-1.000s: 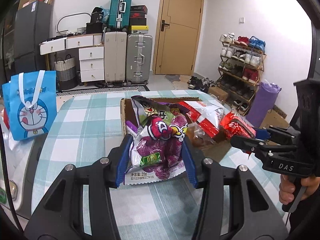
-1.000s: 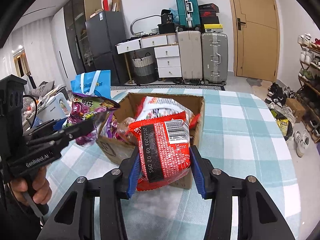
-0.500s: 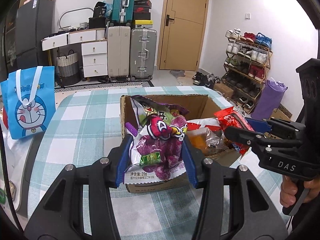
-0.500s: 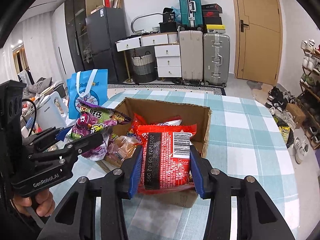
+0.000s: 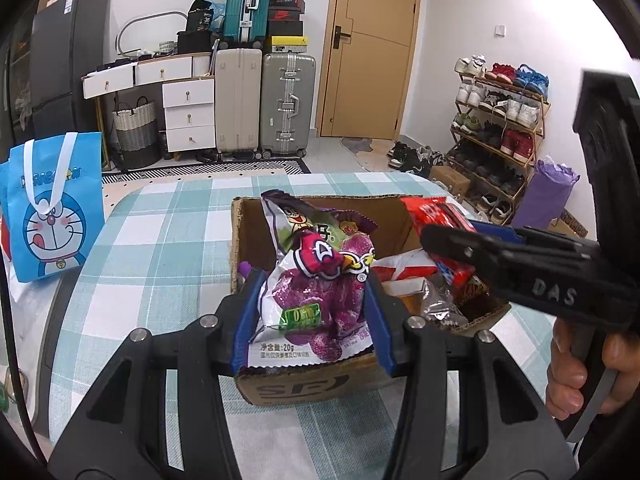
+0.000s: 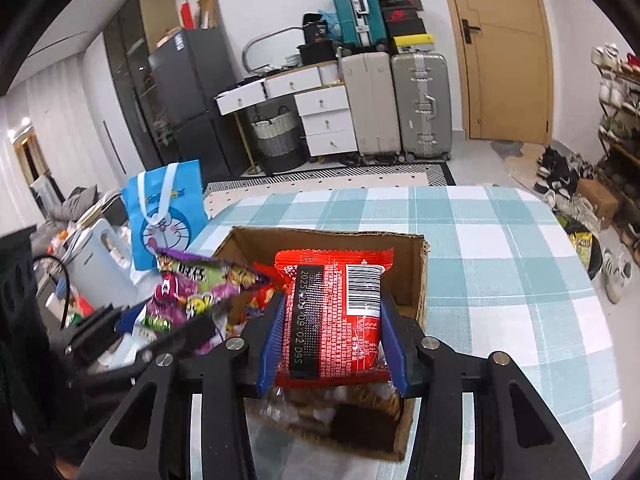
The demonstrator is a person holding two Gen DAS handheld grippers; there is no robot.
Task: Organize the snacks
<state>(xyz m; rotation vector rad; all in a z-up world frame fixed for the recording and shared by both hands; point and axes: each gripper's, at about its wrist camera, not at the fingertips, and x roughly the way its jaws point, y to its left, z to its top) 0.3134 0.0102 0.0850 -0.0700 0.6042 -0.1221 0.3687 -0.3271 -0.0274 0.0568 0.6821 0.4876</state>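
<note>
Both grippers hold a packet directly above the open cardboard box (image 5: 316, 384), so the coming move turns on a plain vertical relation: the box lies straight below each load, and letting go would drop it in.

The left gripper (image 5: 312, 312) is closed on a purple snack bag (image 5: 316, 300); its blue pads press the bag's two sides. The bag stands upright, long axis vertical, its sealed bottom edge hanging over the near wall of the box on the left side. It is a glossy, crinkled pouch, white and purple, with a cartoon figure and a small green label.

The right gripper (image 6: 334, 340) is closed on a red packet (image 6: 334, 316), squeezed between its pads. The packet also stands upright and hangs over the near right part of the box, whose far wall and right wall rise behind it. It is a flat, pillow-like packet showing its back: a black date strip runs top to bottom and a white barcode sits at upper right.

Each gripper appears in the other's view, so the two are side by side, the left over the left half of the box and the right over the right half. Neither is clearly nearer to the box floor.

The box sits on a table with a checked cloth (image 6: 500, 240) and already holds several other wrapped snacks, so both packets would likely land on top of those. A blue cartoon bag (image 5: 52, 208) stands well apart at the table's left edge.
</note>
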